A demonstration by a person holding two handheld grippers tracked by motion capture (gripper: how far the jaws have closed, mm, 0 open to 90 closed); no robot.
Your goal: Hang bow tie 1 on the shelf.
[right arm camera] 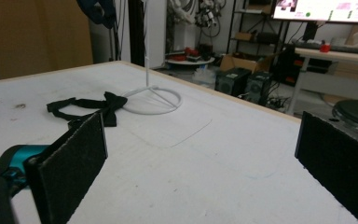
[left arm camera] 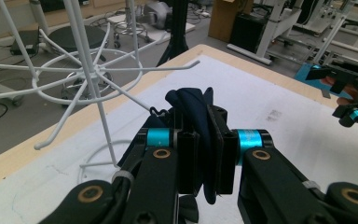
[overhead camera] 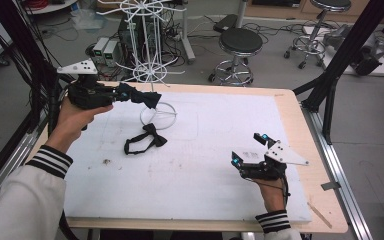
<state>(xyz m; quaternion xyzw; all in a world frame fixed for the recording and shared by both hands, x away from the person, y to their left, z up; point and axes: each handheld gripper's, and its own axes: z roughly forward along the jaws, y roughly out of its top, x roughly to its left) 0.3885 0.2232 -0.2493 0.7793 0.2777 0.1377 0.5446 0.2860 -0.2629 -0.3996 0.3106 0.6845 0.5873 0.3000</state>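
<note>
Holding a dark navy bow tie clamped between its jaws, the left gripper hovers at ten o'clock of the table, just beside the white wire display rack. The left gripper view shows the folded fabric pinched flat between the black pads, with a thin wire hook at its upper edge facing the rack's thin prongs. A second black bow tie, its strap looped, lies on the white mat near the rack's ring-shaped base. The right gripper rests low at four o'clock, its jaws standing wide apart with nothing between them.

Likely faults: the soft, limp cloth may slip from the pads; the small hook may miss a slender prong; a nudge may tip the light, spindly rack.

Textures: matte woven fabric, glossy coated wire, felt-like pads, scuffed foam-like mat.
</note>
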